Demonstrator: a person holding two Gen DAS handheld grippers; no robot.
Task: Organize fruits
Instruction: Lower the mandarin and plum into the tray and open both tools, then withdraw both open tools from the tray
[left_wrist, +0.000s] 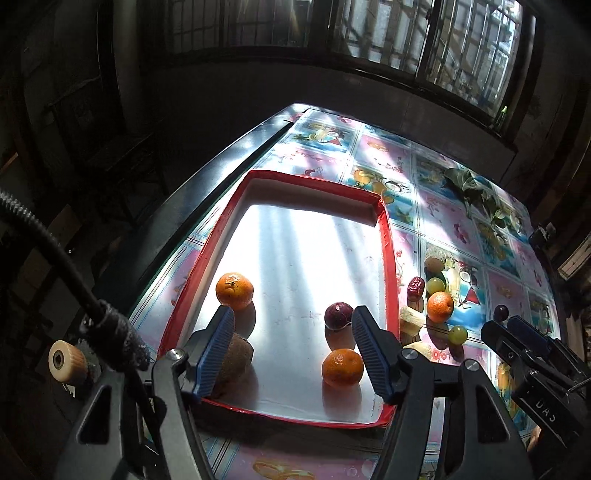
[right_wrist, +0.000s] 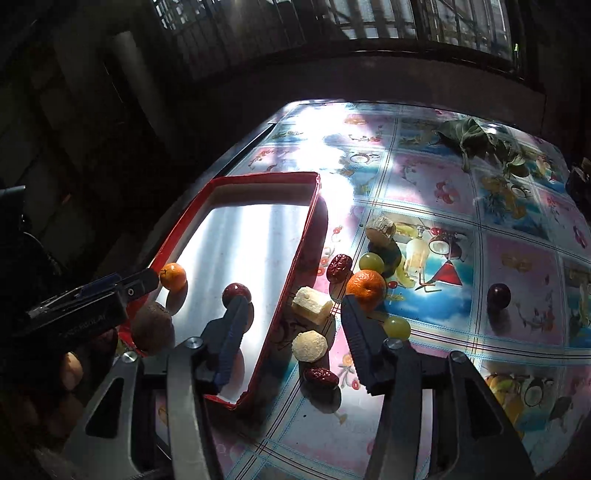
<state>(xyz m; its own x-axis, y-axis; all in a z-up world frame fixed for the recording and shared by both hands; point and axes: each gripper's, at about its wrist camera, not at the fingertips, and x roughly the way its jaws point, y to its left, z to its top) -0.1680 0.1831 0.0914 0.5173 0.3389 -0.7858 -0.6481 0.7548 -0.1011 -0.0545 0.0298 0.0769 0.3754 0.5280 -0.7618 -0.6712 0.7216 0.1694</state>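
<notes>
Left claw (left_wrist: 291, 354): spread wide, nothing pinched; it hangs over the near end of the tray.
Right claw (right_wrist: 291, 339): spread, nothing pinched; it straddles the tray's right wall, one finger over the tray, one over the table.
Tray (left_wrist: 389, 258): red rim, shiny floor, on the table's left part.
Fruit in tray: mandarin (left_wrist: 234, 291) near the left wall; second mandarin (left_wrist: 342, 366) at the near end; dark red plum (left_wrist: 338, 315) just behind it; brown kiwi (left_wrist: 236, 363) beside the left claw's left finger.
Fruit on table (right_wrist: 517, 258): third mandarin (right_wrist: 366, 289), two green grapes (right_wrist: 371, 261) (right_wrist: 397, 326), two red dates (right_wrist: 339, 268) (right_wrist: 321, 376), pale cut pieces (right_wrist: 312, 304) just beside the tray's right wall; a dark plum (right_wrist: 498, 296) well apart to the right.
Far corner: green leaves (right_wrist: 469, 138).
</notes>
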